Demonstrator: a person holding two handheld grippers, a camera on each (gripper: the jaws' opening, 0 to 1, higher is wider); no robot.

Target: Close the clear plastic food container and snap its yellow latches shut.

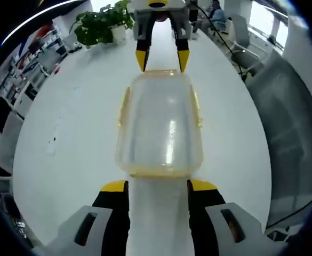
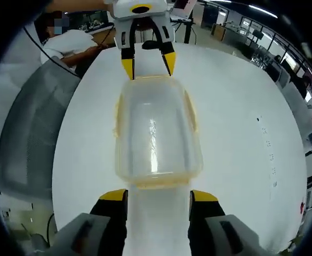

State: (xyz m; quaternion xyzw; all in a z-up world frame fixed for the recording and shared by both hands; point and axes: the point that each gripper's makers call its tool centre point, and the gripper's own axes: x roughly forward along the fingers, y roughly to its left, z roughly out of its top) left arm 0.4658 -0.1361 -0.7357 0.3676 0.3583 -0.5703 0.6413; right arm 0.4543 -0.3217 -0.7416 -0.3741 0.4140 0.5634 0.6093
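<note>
My left gripper (image 1: 158, 185) sat low at one short end of the container (image 1: 159, 125), jaws spread wide and holding nothing, their yellow tips just short of the near rim. The box lay lengthwise straight ahead of the jaws on the white table (image 1: 65, 138), lid on top, clear with a yellowish rim. A yellow latch (image 1: 124, 106) ran along its left long side and another latch (image 1: 197, 105) along the right; I could not tell whether either was snapped down. At the far end my right gripper (image 1: 161, 60) faced me, tips parted at the far rim.

From the right gripper view the picture mirrored: my right gripper (image 2: 159, 194) was wide apart and empty at the near end of the container (image 2: 156, 130), and the left gripper (image 2: 148, 66) stood opposite with its tips spread at the far edge. A potted plant (image 1: 100, 24) stood on the table beyond the right gripper. A grey chair (image 2: 30, 133) sat off the table's edge to the left of my right jaws.
</note>
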